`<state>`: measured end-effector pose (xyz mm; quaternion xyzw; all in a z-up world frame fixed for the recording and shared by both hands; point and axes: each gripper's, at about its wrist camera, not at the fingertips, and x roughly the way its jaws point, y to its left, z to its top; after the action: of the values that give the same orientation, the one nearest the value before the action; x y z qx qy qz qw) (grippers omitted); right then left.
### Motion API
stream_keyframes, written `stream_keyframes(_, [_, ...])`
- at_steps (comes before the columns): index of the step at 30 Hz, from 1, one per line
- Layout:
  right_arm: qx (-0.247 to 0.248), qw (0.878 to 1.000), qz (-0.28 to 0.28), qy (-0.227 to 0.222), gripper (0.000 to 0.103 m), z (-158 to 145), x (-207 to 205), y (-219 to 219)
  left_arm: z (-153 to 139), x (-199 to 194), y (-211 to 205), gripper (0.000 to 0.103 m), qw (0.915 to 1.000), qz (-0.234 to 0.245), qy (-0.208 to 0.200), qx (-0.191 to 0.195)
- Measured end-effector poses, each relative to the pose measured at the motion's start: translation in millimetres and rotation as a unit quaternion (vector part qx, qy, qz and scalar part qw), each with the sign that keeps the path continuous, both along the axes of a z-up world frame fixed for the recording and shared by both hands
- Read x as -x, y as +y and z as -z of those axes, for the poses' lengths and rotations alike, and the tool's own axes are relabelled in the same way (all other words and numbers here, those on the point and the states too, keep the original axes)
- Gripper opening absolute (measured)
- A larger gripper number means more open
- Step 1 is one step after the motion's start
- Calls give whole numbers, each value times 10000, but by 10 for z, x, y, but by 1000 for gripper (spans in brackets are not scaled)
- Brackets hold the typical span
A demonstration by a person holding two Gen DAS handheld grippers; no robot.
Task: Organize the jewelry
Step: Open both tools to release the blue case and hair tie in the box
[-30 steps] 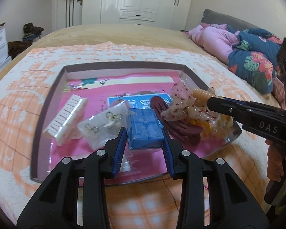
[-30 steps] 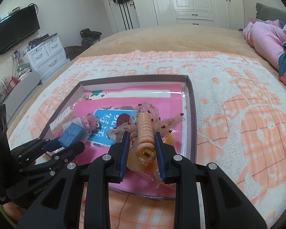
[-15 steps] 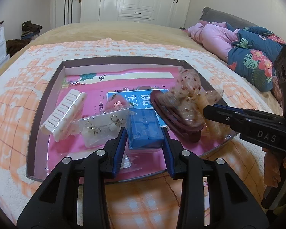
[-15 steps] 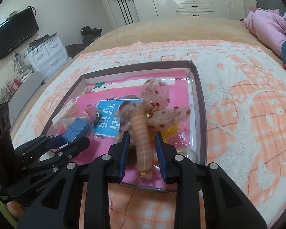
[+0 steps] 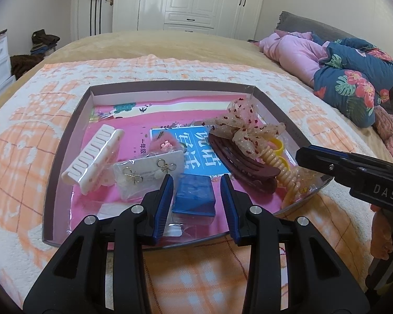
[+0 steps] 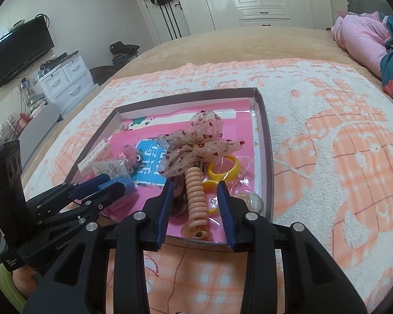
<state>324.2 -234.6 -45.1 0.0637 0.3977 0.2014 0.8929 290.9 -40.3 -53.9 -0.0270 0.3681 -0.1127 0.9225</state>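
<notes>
A shallow brown tray [image 5: 65, 136] with a pink lining lies on the bed. In it lie a white claw clip [image 5: 91, 159], bagged bow earrings [image 5: 146, 172], a blue box [image 5: 195, 193], a maroon claw clip [image 5: 243, 162] and a peach spiral hair tie with a spotted bow [image 5: 249, 128]. My left gripper [image 5: 196, 193] is open, its fingers either side of the blue box, apart from it. My right gripper [image 6: 195, 204] is open around the spiral hair tie [image 6: 196, 196], which rests in the tray. Yellow bangles [image 6: 224, 167] lie beside it.
The tray [image 6: 264, 136] sits on an orange-and-white blanket [image 6: 340, 157]. Pink and floral bedding [image 5: 340, 70] is piled at the right. White wardrobes [image 5: 196, 0] stand behind the bed, drawers [image 6: 65, 78] and a TV [image 6: 18, 49] at the left.
My right gripper opened and let go of the spiral bow hair tie, which now lies in the tray. My left gripper opened around the blue box, now resting in the tray.
</notes>
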Motion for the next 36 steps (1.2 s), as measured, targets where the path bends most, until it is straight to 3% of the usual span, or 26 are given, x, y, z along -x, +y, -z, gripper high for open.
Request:
stream_keyframes(13, [138,9999,29,-90,37,-28,7,5,-82,-2,129,30,9997,-155,192,59])
stream_keyframes(19, [174,9997,19,-153,44,-52,10,21,-125,7,200,42,9994,-240,194,129])
stream_keyframes(28, [160,9994,100,-276,61,-116,70,0,-227,77,255,61,9994,-283,97,183])
stream_keyframes(30, [163,9994,121,-295,69,-128,84,-7,-243,93,265,65,9993,-293,77,195])
stream_keyframes(34, [131,9992,149,-343,72,-156,130,-21,-283,129,288,75,9992,-346,33,207])
stream_keyframes(36, [109,9991,168,-361,82,-168,147,-30,-299,143,302,82,9991,-366,16,235])
